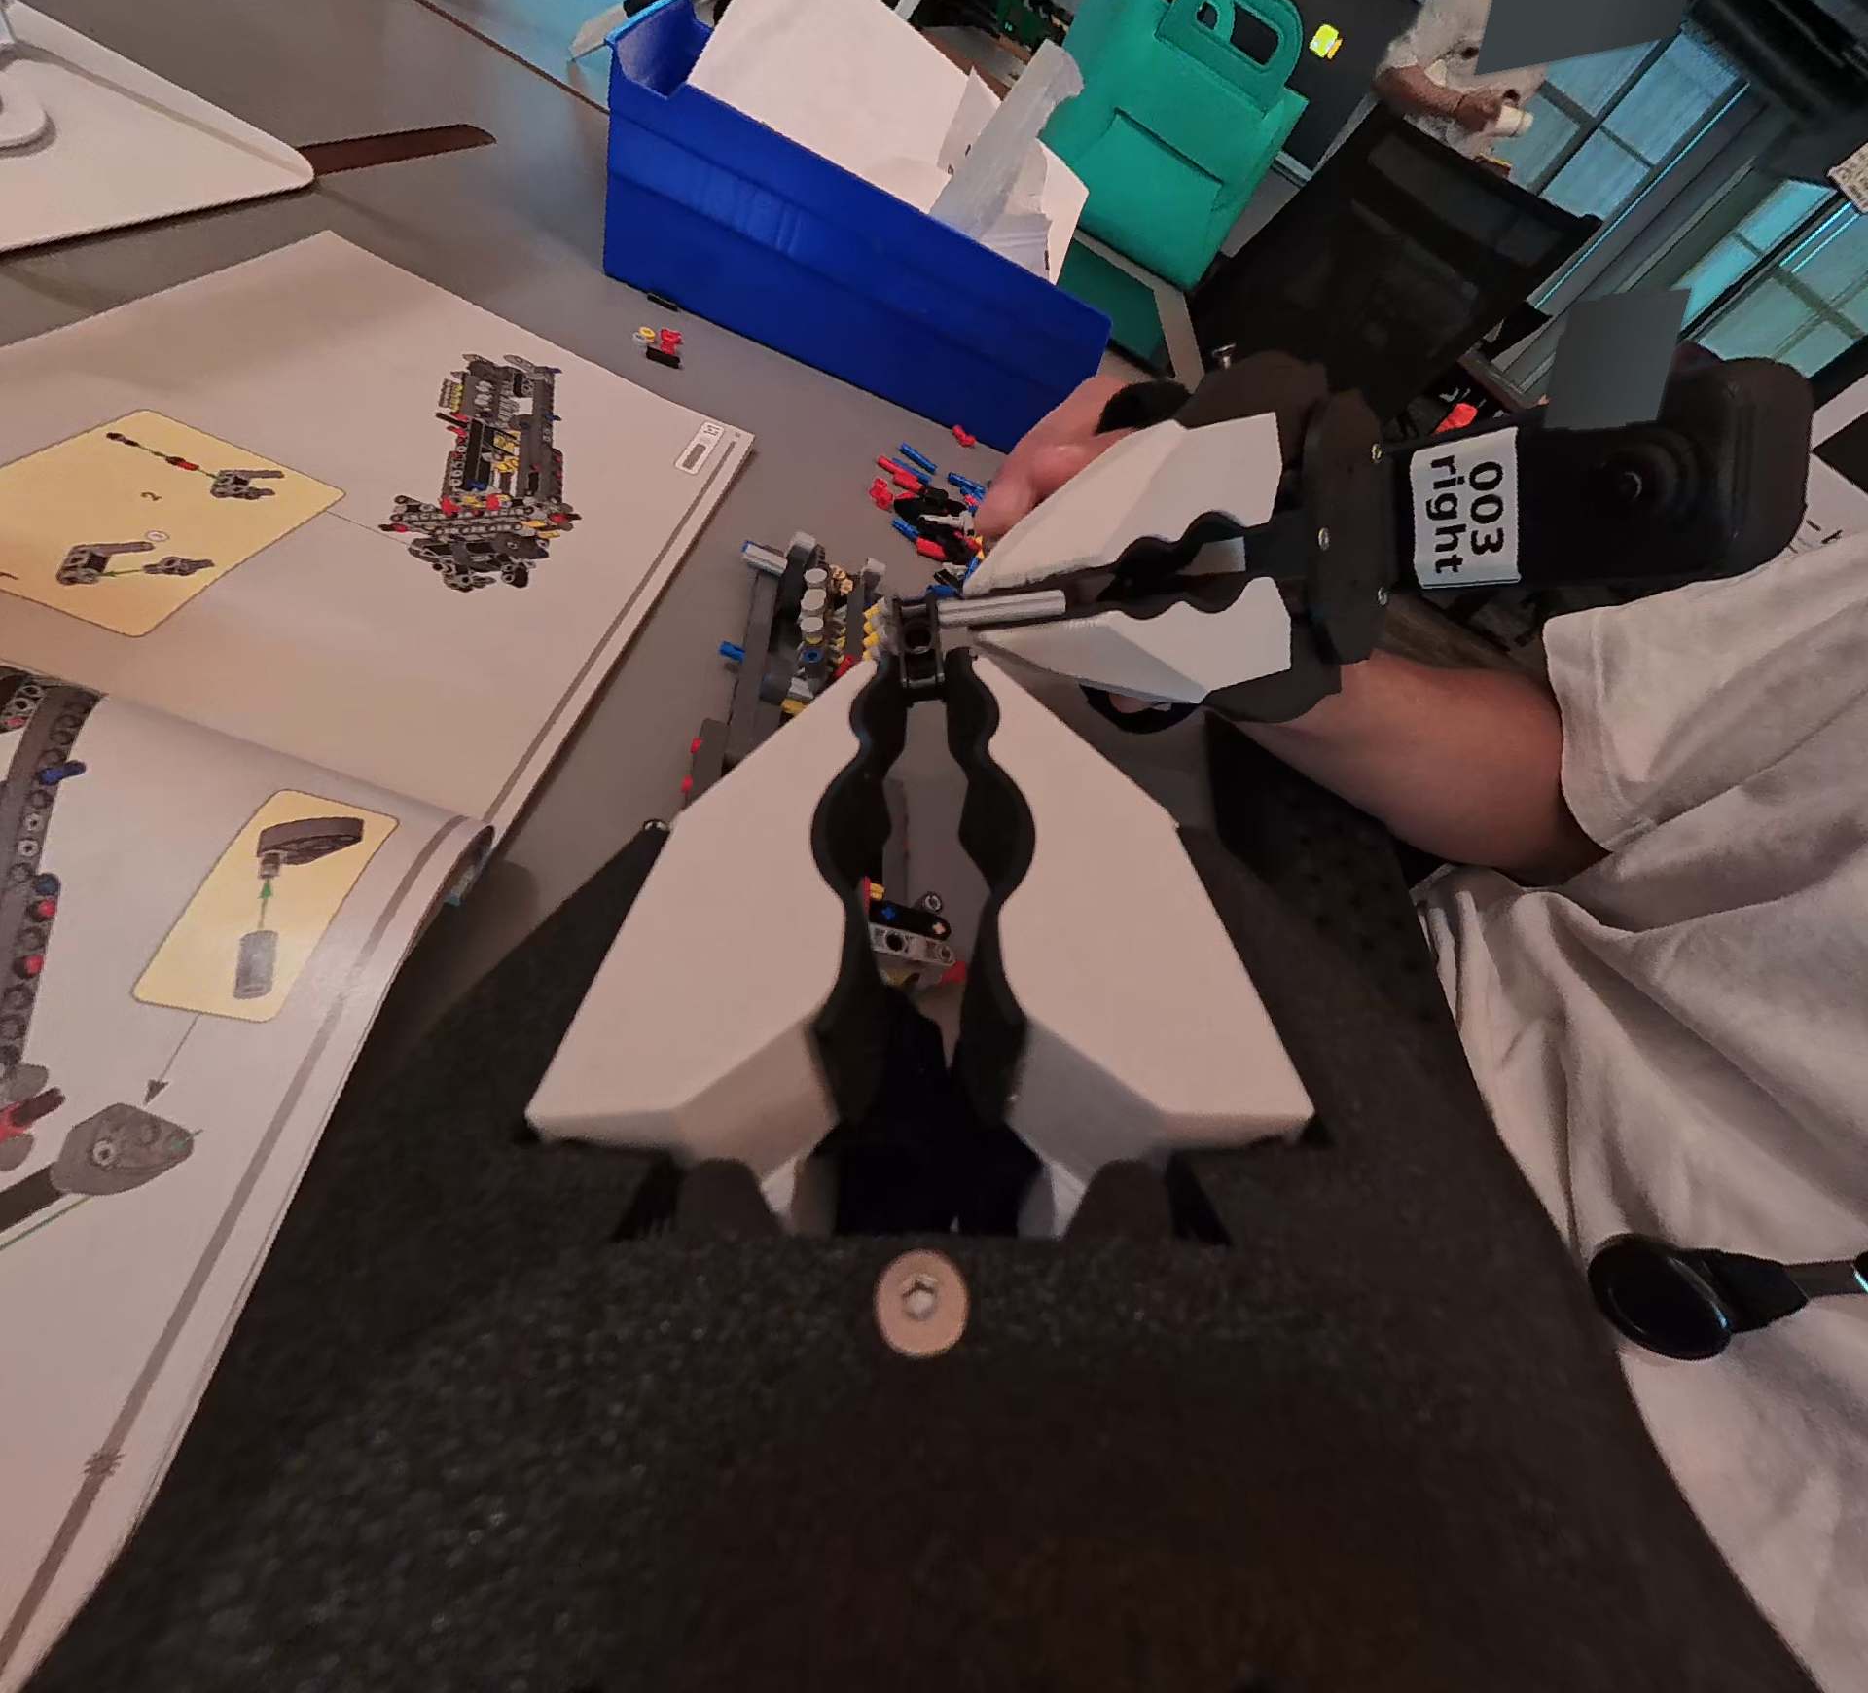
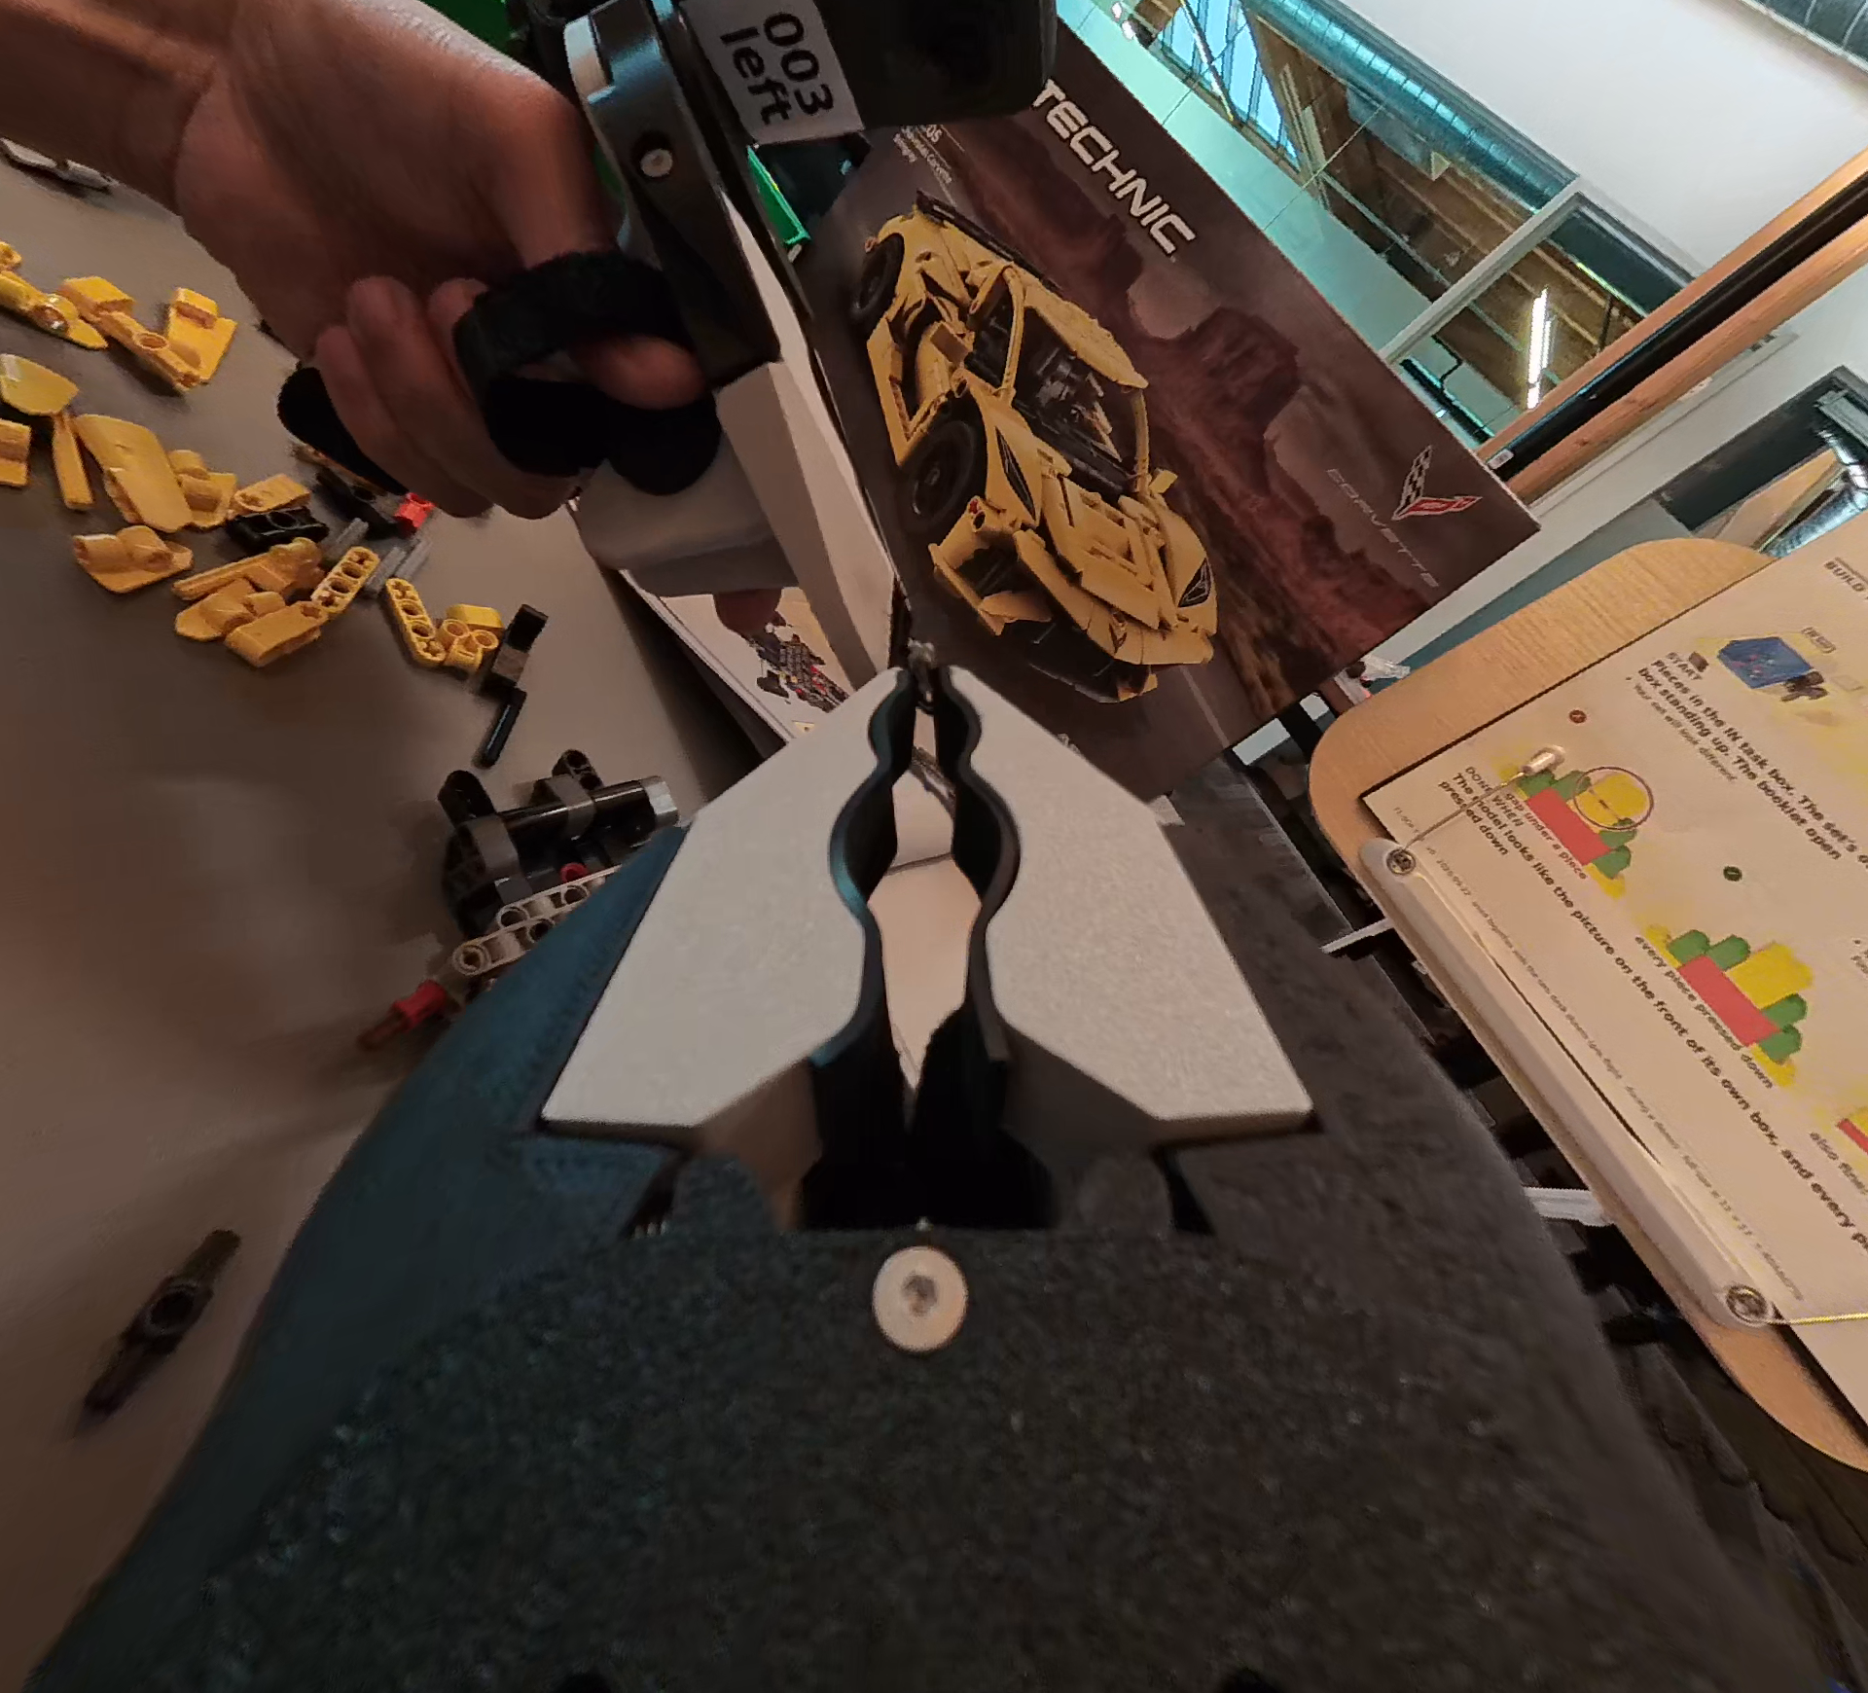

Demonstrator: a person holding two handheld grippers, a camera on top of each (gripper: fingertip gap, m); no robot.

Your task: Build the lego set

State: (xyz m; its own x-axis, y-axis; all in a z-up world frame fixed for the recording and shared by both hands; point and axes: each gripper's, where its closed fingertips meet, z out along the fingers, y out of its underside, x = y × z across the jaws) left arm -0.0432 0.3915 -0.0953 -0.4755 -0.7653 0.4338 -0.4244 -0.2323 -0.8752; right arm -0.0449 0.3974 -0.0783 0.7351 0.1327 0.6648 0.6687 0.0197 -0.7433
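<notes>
In the left wrist view my left gripper is shut on a small black connector piece, held above the table. My right gripper comes in from the right, shut on a grey axle whose tip meets the black connector. In the right wrist view my right gripper is shut on the thin grey axle, seen end-on and mostly hidden. The left gripper's white finger stands just above it. A partly built grey chassis lies on the table behind the tips.
An open instruction booklet lies at left. A blue bin with white paper stands behind. Small red and blue pins are scattered near it. Yellow panels, a dark sub-assembly and the set's box show in the right wrist view. Left and right tips are no more than a few centimetres apart.
</notes>
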